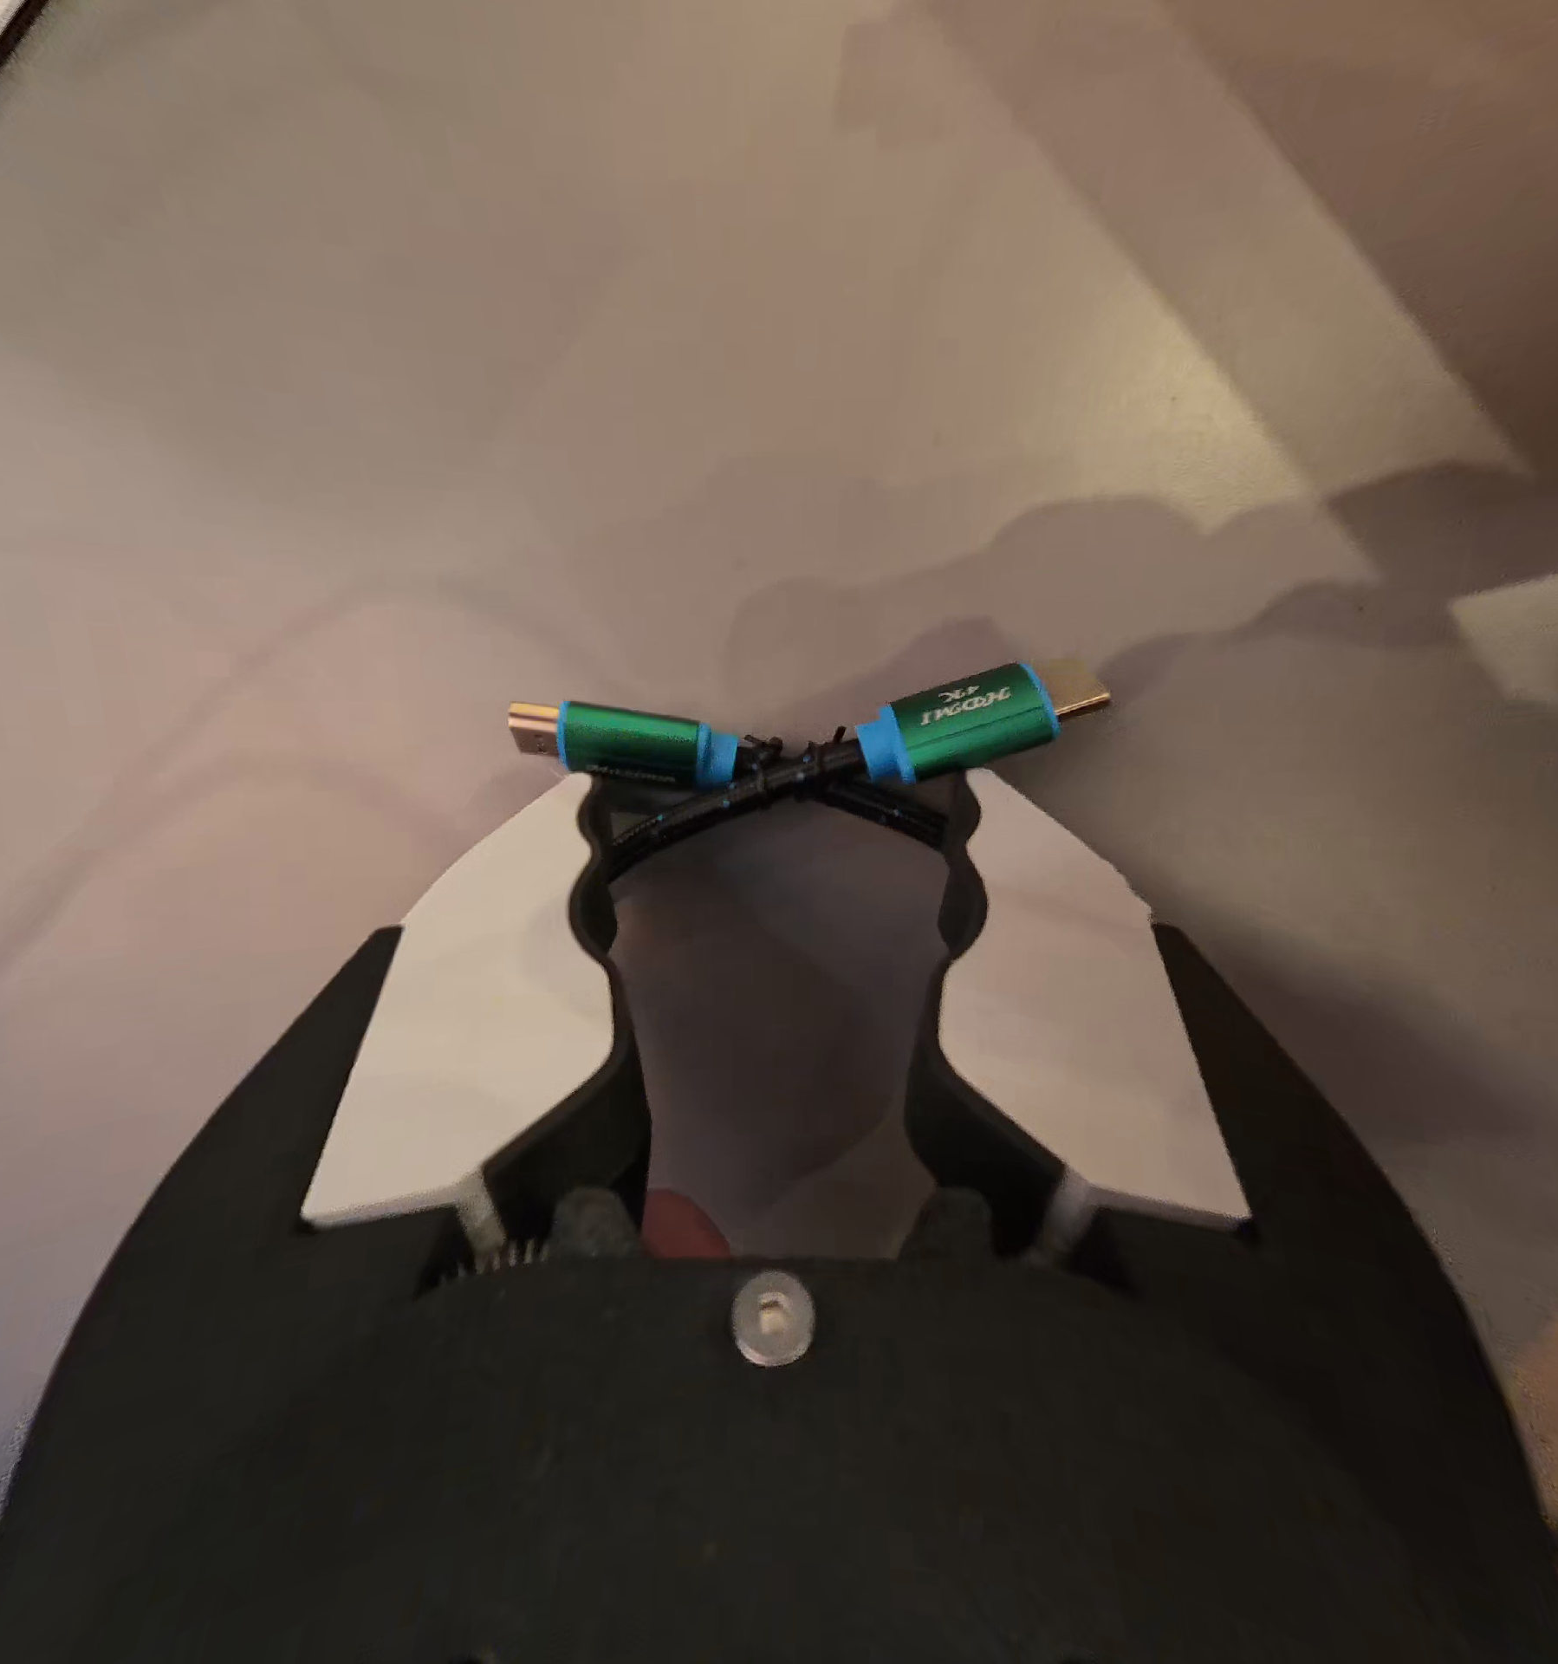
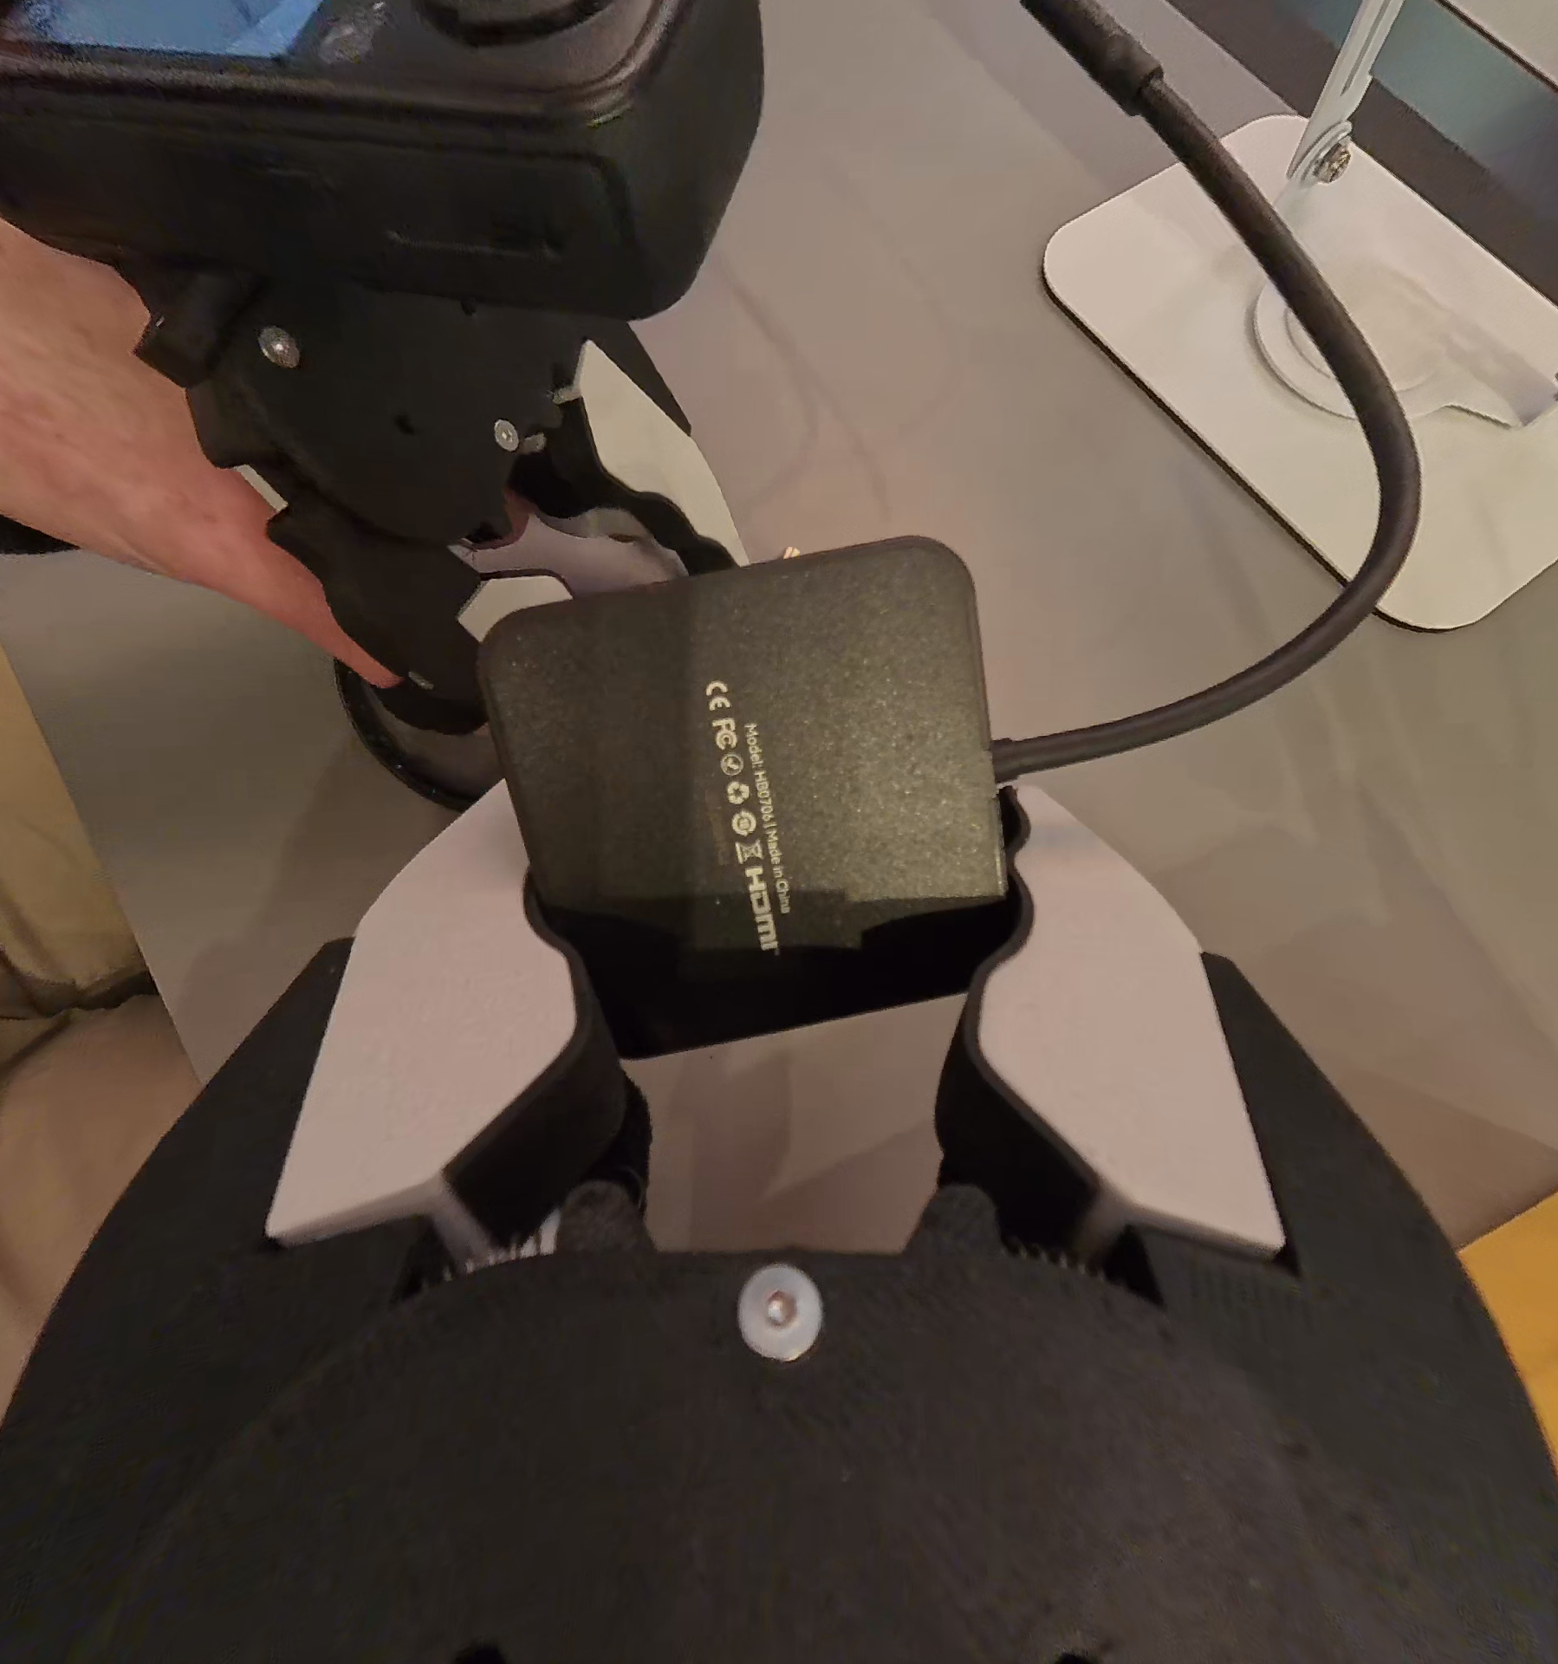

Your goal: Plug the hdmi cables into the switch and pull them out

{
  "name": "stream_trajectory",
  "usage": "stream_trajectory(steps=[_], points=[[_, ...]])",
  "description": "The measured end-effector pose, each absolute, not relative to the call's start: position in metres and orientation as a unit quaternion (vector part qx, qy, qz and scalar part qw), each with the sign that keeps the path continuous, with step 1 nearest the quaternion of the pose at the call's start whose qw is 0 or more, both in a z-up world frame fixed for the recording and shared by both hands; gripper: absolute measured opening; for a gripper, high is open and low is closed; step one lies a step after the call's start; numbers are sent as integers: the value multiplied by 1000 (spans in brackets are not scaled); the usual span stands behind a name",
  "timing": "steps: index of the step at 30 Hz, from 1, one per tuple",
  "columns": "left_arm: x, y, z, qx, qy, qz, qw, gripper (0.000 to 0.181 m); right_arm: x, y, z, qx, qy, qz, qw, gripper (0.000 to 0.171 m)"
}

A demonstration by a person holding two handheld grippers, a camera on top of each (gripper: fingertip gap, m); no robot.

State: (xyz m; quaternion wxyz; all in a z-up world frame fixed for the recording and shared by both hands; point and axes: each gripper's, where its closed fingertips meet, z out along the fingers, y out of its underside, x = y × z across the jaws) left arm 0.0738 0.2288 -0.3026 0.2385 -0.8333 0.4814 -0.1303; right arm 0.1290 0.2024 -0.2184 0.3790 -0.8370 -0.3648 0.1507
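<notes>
Jaws first: on the right gripper (image 2: 771, 864) we see them clamped on the near end of the black HDMI switch (image 2: 739, 747), one on each side edge. We see the switch held above the grey worktop (image 2: 937, 432), labelled face up, its long axis running away from the camera and tilted slightly left. A thick black lead (image 2: 1352, 378) exits its right edge and arcs up toward the far right, past a white stand base (image 2: 1162, 297).

On the left gripper (image 1: 780, 819) we see the jaws set apart, with the bundled HDMI cable (image 1: 784, 779) lying across their tips; we cannot tell whether they press on it. Its two green plugs point outward: the left plug (image 1: 627, 734) to the left, the right plug (image 1: 964, 720) to the right and slightly away, so the long axis runs crosswise to the fingers.

Only the right wrist view shows the person's hand (image 2: 82, 432) wrapped around the left gripper's handle, with that gripper angled downward just beyond the switch's far left corner. Only the left wrist view shows the plugs.
</notes>
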Motion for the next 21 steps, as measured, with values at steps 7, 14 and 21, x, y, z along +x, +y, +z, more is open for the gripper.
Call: stream_trajectory(steps=[7,14,21], points=[[57,206,-300,-718,665,-106,177,48,128,201,-220,-837,-368,155,375,89],[12,205,-279,-658,735,-72,147,49,124,200,-218,-828,-381,159,381,89],[19,201,-274,-749,619,-85,220,54,108,195,-198,-779,-421,168,433,88]])
